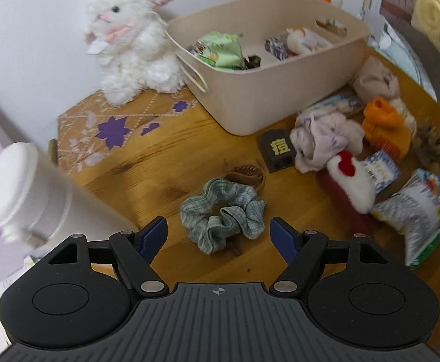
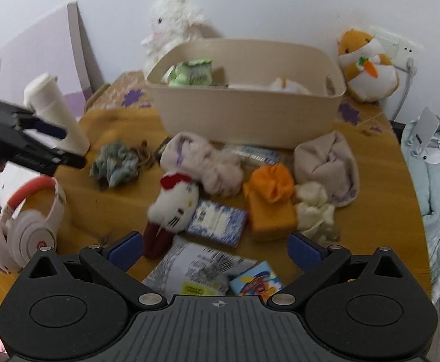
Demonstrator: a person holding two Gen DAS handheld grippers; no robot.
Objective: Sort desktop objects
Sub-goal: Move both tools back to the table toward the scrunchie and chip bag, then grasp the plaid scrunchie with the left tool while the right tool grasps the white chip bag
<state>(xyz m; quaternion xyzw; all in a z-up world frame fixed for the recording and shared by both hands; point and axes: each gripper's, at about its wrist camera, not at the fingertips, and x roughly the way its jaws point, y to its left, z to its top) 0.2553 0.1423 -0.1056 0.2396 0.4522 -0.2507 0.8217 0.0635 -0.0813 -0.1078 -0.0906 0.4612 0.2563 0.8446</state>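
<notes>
While both tools hang over the wooden table (image 1: 165,163), nothing is held. At the left stands a white bottle (image 1: 23,193), close beside the left gripper (image 1: 218,235), whose jaws stand wide and empty above the green checked scrunchie (image 1: 223,214); a brown hair clip (image 1: 247,173) lies touching its far edge. Risk: closing here could catch the clip with the scrunchie, and a sideways swing could tip the bottle. Toward the middle, the beige bin (image 1: 280,96), divided and already holding packets and a small plush, sits against the wall beside a white plush rabbit (image 1: 129,39). Further right, the right gripper (image 2: 215,249), jaws also wide and empty, hangs over a foil snack packet (image 2: 195,268), with a cat plush (image 2: 174,202), a blue box (image 2: 216,221) and an orange sock (image 2: 269,199) crowded just beyond. Risk: neighbours get dragged along. White headphones (image 2: 26,226) lie at the table's edge. Room: plain white wall; wall socket behind an orange plush (image 2: 367,66).
</notes>
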